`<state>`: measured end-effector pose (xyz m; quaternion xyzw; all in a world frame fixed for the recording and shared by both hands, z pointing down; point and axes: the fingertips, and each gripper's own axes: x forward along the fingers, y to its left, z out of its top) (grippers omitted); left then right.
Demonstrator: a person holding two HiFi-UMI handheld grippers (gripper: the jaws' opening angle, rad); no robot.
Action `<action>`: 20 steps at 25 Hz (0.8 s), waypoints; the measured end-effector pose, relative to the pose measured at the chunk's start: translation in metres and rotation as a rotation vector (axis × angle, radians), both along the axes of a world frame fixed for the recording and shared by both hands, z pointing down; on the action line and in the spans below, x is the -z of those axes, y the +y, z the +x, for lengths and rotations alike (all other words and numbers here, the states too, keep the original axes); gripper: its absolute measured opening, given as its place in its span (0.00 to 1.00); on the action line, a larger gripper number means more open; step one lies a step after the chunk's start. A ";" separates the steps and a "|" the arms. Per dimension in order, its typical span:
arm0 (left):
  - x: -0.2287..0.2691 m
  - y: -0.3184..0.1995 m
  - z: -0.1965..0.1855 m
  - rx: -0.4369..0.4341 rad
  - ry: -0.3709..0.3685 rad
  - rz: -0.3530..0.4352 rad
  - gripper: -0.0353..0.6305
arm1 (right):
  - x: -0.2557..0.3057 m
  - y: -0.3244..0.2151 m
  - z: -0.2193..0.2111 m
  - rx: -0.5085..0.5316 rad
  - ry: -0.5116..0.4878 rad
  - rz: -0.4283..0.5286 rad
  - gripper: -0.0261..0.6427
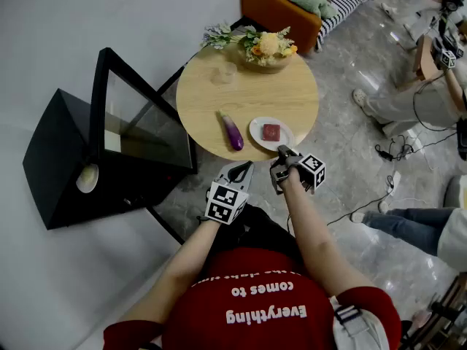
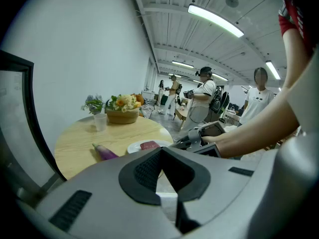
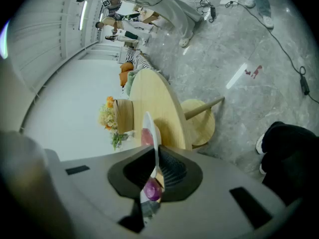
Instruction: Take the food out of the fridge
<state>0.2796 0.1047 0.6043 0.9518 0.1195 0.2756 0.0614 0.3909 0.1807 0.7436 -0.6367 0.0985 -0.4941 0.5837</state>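
On the round wooden table (image 1: 204, 108) lie a purple eggplant (image 1: 232, 130) and a white plate (image 1: 261, 138) with a red slab of meat (image 1: 271, 131). My right gripper (image 1: 284, 152) is shut on the plate's near rim. In the right gripper view the rim (image 3: 149, 128) runs edge-on between the pads, with the eggplant (image 3: 152, 189) showing behind. My left gripper (image 1: 244, 168) hovers at the table's front edge, shut and holding nothing. It faces the eggplant (image 2: 104, 152) and the plate (image 2: 135, 147).
The black fridge (image 1: 66, 166) stands at the left with its glass door (image 1: 139, 119) swung open towards the table. A pale round item (image 1: 87, 179) sits inside. A flower basket (image 1: 268, 49) and a clear cup (image 1: 225, 73) are at the table's far side. People stand at the right.
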 end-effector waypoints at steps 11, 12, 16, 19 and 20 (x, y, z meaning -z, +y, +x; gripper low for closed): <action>0.000 -0.011 -0.007 0.024 0.003 -0.005 0.05 | -0.002 -0.006 0.008 0.308 0.013 -0.313 0.18; 0.001 -0.012 -0.007 0.027 0.005 -0.005 0.05 | -0.002 -0.008 0.008 0.354 0.024 -0.350 0.23; 0.005 -0.018 -0.010 0.035 0.015 -0.002 0.05 | -0.002 -0.008 0.005 0.549 0.102 -0.556 0.26; 0.007 -0.020 -0.012 0.033 0.024 0.000 0.05 | 0.000 -0.005 -0.001 0.643 0.149 -0.684 0.30; 0.007 -0.021 -0.012 0.032 0.027 -0.001 0.05 | 0.001 -0.003 -0.001 0.664 0.159 -0.715 0.30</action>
